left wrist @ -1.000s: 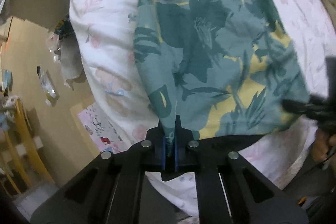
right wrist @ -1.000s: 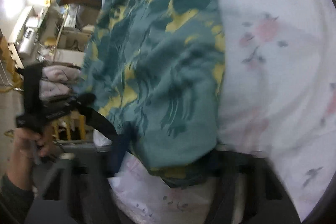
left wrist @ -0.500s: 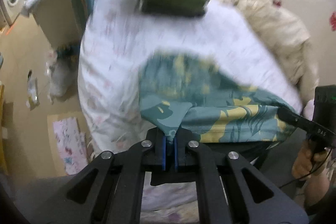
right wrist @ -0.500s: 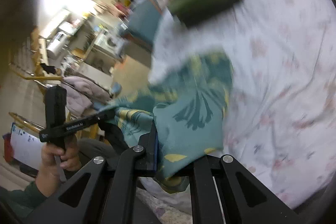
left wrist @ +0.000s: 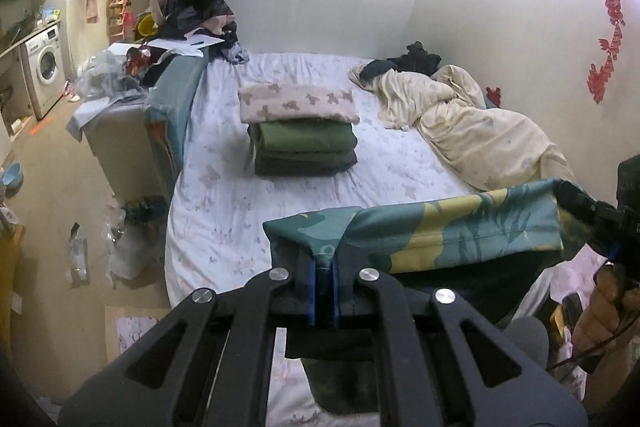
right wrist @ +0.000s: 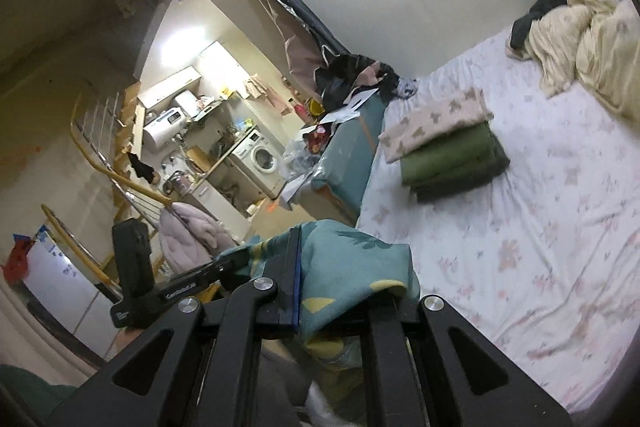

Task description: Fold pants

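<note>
Left wrist view: the left gripper points across a bed covered with a pale flowered sheet. Its two fingers are pressed together on one corner of the pants, a thin teal and yellow leaf-print cloth. The top edge of the pants runs taut to the right, where the right gripper pinches the other corner. The pants hang in the air above the near end of the bed, not lying on it. Farther up the bed sits a stack of folded clothes, well apart from the pants, and a crumpled cream blanket lies at the right.

Right wrist view: the right gripper has its blue-padded finger against the cloth, and the pants drape over its far finger, so the pinch itself is partly hidden; it appears closed on the fabric. The left gripper holds the cloth's far corner at the left. The stack of folded clothes rests on the bed beyond.

Handling, as a judgement: the cloth looks light, soft and limp, with no stiffness of its own. It will sag wherever it is unsupported and may slip from a shallow pinch. The best hold is at corners or along a hemmed edge, kept stretched between both grippers while lowering it flat.
</note>
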Motion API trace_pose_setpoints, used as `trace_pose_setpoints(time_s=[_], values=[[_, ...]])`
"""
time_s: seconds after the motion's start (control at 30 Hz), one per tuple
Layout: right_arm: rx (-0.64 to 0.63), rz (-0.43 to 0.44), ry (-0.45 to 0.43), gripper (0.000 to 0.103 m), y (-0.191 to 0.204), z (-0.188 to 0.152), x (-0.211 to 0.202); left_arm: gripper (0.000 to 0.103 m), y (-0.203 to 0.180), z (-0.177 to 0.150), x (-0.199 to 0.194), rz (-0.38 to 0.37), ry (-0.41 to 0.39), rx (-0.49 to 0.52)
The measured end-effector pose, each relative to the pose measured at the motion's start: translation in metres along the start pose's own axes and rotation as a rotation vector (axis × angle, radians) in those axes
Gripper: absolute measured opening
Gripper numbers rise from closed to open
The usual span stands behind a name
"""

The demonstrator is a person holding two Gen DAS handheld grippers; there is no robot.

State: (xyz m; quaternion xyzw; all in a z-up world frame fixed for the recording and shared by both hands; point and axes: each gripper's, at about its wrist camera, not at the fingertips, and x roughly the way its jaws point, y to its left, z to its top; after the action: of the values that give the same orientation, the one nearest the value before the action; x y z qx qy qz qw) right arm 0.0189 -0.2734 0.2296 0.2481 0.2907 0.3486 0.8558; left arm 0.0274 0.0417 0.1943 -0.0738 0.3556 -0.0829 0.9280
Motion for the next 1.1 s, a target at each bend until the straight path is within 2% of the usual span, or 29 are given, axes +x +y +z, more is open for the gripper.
trace_pose_setpoints(time_s=[0.17,0.27,0.4,0.5,0.57,0.63,0.77,0.87,0.97,1.0,1.07,1.1], values=[[0.017,-0.062,0.033,0.007,-0.025,0.035,0.041,0.004,-0.005,0.026,0.038,0.064,-0.014,-0.004],[0.013,-0.115,0.035,0.007,-0.045,0.066,0.072,0.004,-0.005,0.049,0.065,0.11,-0.102,0.004],[-0.021,-0.148,0.002,0.007,-0.051,0.086,0.088,0.004,-0.007,0.06,0.066,0.095,-0.176,-0.009],[-0.047,-0.161,-0.003,0.007,-0.053,0.079,0.087,0.004,-0.006,0.049,0.066,0.093,-0.197,0.023],[-0.045,-0.176,0.027,0.007,-0.06,0.065,0.09,0.004,0.001,0.029,0.08,0.074,-0.129,0.019],[-0.027,-0.211,0.091,0.007,-0.079,0.04,0.097,0.004,0.015,-0.006,0.106,0.037,-0.001,-0.017],[0.117,-0.271,0.275,0.007,-0.137,-0.044,0.115,0.004,0.027,-0.092,0.156,0.035,0.243,-0.032],[0.236,-0.322,0.444,0.008,-0.181,-0.122,0.128,0.004,0.036,-0.164,0.196,0.06,0.472,-0.043],[0.324,-0.428,0.726,0.009,-0.219,-0.202,0.15,0.004,0.049,-0.23,0.238,0.046,0.761,-0.071],[0.347,-0.479,0.816,0.01,-0.23,-0.225,0.154,0.006,0.049,-0.24,0.245,0.05,0.822,-0.061],[0.379,-0.547,0.925,0.019,-0.24,-0.241,0.158,0.012,0.045,-0.244,0.247,0.113,0.841,0.017],[0.36,-0.573,0.953,0.037,-0.239,-0.239,0.159,0.023,0.043,-0.242,0.244,0.15,0.825,0.058]])
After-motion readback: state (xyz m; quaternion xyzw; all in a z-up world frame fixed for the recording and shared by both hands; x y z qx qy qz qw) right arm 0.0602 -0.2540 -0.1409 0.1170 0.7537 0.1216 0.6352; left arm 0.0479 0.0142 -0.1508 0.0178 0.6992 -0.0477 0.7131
